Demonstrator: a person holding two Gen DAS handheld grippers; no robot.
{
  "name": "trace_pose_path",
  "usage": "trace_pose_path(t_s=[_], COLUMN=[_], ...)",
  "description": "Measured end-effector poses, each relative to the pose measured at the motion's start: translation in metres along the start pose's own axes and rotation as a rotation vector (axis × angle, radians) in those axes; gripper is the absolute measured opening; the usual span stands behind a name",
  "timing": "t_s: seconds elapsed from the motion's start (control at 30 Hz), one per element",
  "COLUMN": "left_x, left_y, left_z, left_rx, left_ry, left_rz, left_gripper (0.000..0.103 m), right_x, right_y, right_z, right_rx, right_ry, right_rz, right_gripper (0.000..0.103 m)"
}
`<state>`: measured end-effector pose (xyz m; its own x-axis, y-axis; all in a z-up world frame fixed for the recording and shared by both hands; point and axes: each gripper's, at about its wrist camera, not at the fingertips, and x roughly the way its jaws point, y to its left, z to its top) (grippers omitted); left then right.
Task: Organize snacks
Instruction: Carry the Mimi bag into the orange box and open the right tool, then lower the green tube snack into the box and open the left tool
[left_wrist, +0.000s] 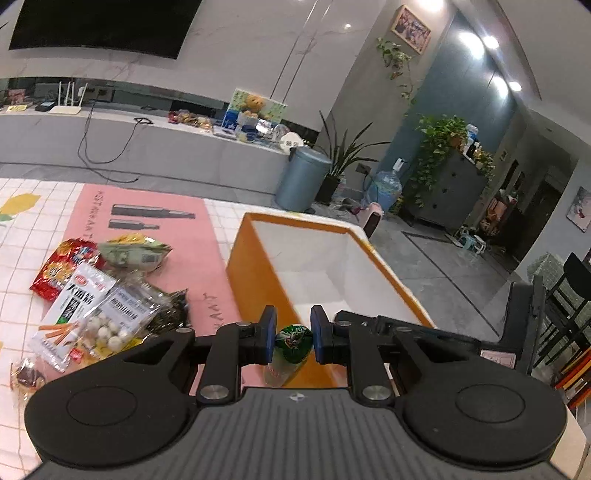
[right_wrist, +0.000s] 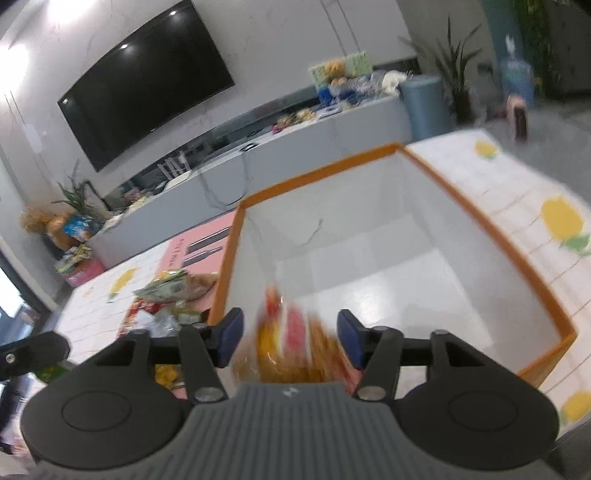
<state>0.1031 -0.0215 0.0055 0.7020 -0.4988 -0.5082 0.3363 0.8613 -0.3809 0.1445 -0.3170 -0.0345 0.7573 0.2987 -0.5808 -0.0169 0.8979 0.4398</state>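
My left gripper (left_wrist: 293, 334) is shut on a small green-topped snack pack (left_wrist: 291, 345), held just above the near left corner of the orange box (left_wrist: 255, 288) with a white inside. My right gripper (right_wrist: 290, 341) is open above the same orange box (right_wrist: 491, 236). A blurred orange and red snack bag (right_wrist: 295, 350) lies between its fingers without touching the pads; it looks loose. A pile of snack packets (left_wrist: 99, 295) lies on the table left of the box, and it also shows in the right wrist view (right_wrist: 166, 295).
The table has a white checked cloth (left_wrist: 29, 236) with lemon prints and a pink mat (left_wrist: 155, 229). The right gripper's body (left_wrist: 517, 325) shows at the box's right side. Beyond the table are a grey TV bench (left_wrist: 147, 147), a blue bin (left_wrist: 303, 177) and plants.
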Motion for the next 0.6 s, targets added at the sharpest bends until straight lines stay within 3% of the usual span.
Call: trace_pose_path(t_s=[0.07, 0.17, 0.3, 0.43, 0.6], left_x=[0.002, 0.007, 0.021, 0.043, 0.076], left_y=[-0.007, -0.018, -0.039, -0.062, -0.069], left_z=[0.002, 0.005, 0.007, 0.007, 0.007], left_rx=[0.002, -0.003, 0.026, 0.075, 0.053], left_ry=[-0.009, -0.010, 0.008, 0.064, 0.122], left_rz=[-0.009, -0.032, -0.062, -0.096, -0.119], left_gripper=[0.021, 0.021, 0.021, 0.021, 0.021], right_x=[-0.009, -0.023, -0.040, -0.055, -0.071], right_y=[0.000, -0.009, -0.025, -0.036, -0.041], right_z=[0.002, 0.005, 0.007, 0.006, 0.004], right_rx=[-0.009, 0.043, 0.103, 0.152, 0.228], right_ry=[-0.027, -0.081, -0.125, -0.172, -0.248], right_rz=[0.026, 0.010, -0.085, -0.101, -0.113], right_gripper=[0.092, 0.092, 0.092, 0.092, 0.092])
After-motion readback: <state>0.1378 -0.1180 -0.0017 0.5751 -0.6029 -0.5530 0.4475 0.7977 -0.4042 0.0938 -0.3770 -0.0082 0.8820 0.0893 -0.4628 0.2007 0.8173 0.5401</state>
